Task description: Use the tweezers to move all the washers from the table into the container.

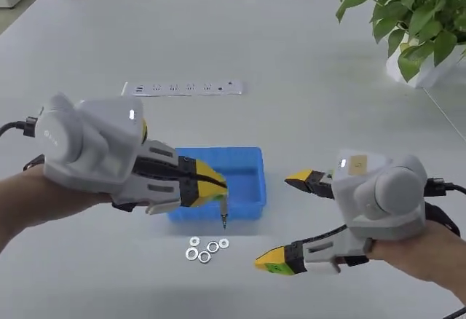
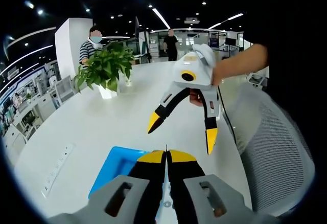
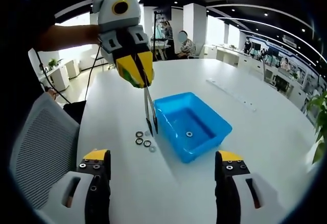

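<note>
Several small metal washers [image 1: 204, 249] lie in a cluster on the white table [image 1: 313, 100], just in front of the blue container [image 1: 244, 160]. My left gripper [image 1: 215, 186] is shut on thin tweezers [image 1: 223, 215], whose tips hang just above the table between the container's front wall and the washers. In the right gripper view the tweezers [image 3: 149, 106] point down beside the washers [image 3: 142, 139], and one washer [image 3: 189, 134] lies inside the container [image 3: 204, 132]. My right gripper [image 1: 285, 221] stands open and holds nothing, right of the container. Whether the tweezers grip a washer is unclear.
A white power strip [image 1: 182, 87] lies beyond the container. A potted plant [image 1: 415, 20] stands at the table's far right corner. A mesh chair [image 3: 36, 152] sits at the table's near side. People stand in the background of the left gripper view.
</note>
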`<state>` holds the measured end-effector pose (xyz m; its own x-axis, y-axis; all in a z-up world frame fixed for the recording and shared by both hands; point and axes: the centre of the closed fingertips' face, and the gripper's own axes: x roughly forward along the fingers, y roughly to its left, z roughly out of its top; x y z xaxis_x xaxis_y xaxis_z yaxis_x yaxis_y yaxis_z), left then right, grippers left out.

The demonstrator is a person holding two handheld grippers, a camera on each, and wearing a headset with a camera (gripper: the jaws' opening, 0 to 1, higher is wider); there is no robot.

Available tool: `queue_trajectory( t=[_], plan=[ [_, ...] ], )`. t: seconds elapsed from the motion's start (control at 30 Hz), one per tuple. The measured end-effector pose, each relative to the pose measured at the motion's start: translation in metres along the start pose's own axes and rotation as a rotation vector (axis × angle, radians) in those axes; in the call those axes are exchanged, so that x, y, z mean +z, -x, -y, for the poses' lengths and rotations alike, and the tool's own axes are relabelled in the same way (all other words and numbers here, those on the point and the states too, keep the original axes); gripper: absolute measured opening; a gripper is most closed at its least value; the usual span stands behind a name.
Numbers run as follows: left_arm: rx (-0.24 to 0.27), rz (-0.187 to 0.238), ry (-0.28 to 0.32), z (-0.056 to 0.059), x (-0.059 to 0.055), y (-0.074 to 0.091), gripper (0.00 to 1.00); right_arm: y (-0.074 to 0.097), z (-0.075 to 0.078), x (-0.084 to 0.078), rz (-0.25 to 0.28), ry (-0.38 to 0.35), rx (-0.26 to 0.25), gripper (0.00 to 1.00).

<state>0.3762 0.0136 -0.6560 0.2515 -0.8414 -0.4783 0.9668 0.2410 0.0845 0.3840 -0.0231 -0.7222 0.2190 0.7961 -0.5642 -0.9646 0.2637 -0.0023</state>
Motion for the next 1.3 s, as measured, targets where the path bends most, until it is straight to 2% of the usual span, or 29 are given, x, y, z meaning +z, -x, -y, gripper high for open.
queue_trajectory(
  t=[0.23, 0.4, 0.93, 1.3],
  plan=[
    [-0.012, -0.007, 0.012, 0.006, -0.01, -0.006, 0.05, 0.001, -0.002, -0.005, -0.004, -0.021, -0.005, 0.94],
    [-0.013, -0.006, 0.007, 0.006, -0.013, -0.008, 0.05, -0.003, -0.01, -0.006, 0.001, -0.039, 0.016, 0.98],
    [-0.021, -0.001, 0.041, 0.01, -0.029, -0.009, 0.05, -0.016, -0.024, -0.013, -0.027, -0.042, 0.046, 0.97],
    [-0.026, 0.0, 0.053, 0.009, -0.033, -0.014, 0.05, -0.017, -0.026, -0.018, -0.034, -0.054, 0.052, 0.95]
  ],
)
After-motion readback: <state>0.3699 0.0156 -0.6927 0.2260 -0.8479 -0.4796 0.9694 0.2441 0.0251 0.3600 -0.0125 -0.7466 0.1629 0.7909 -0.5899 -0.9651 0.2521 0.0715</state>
